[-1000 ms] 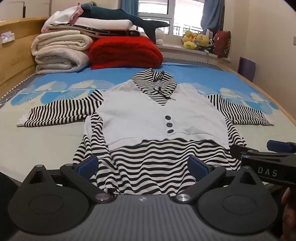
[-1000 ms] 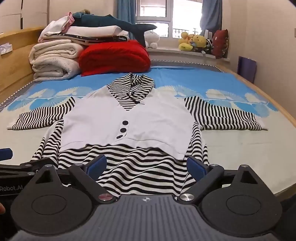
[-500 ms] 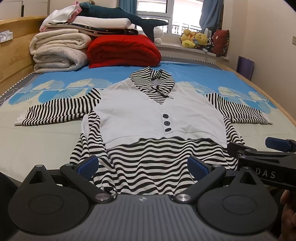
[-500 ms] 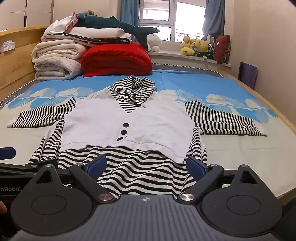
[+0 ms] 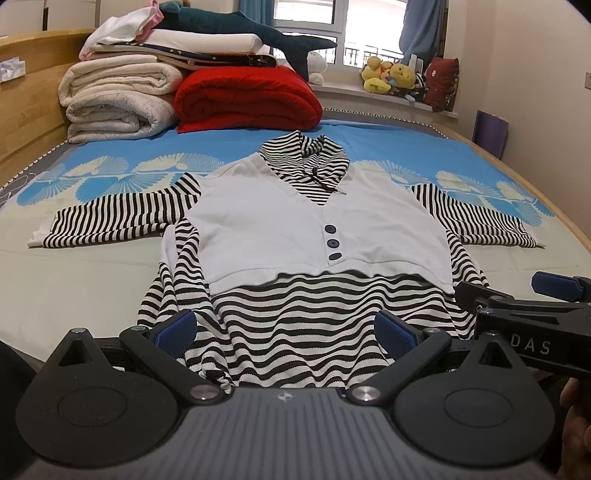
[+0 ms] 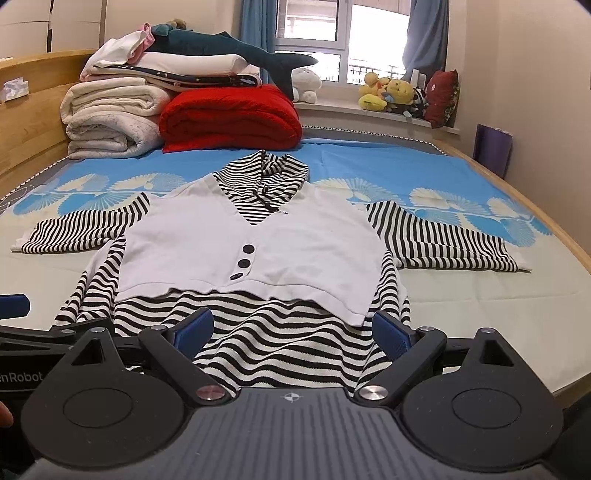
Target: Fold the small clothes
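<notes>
A small black-and-white striped top with a white vest front lies flat, face up, on the bed, sleeves spread to both sides; it also shows in the right wrist view. My left gripper is open, its blue pads wide apart just above the striped hem near the bed's front edge. My right gripper is open too, over the same hem, a little to the right. Each gripper shows at the edge of the other's view. Neither holds anything.
Folded white blankets, a red quilt and a plush shark are stacked at the head of the bed. Plush toys sit on the windowsill. A wooden bed rail runs along the right.
Both grippers have drawn back and risen slightly, so the top sits a little lower and farther in view. The top has not moved. Both stay open.
</notes>
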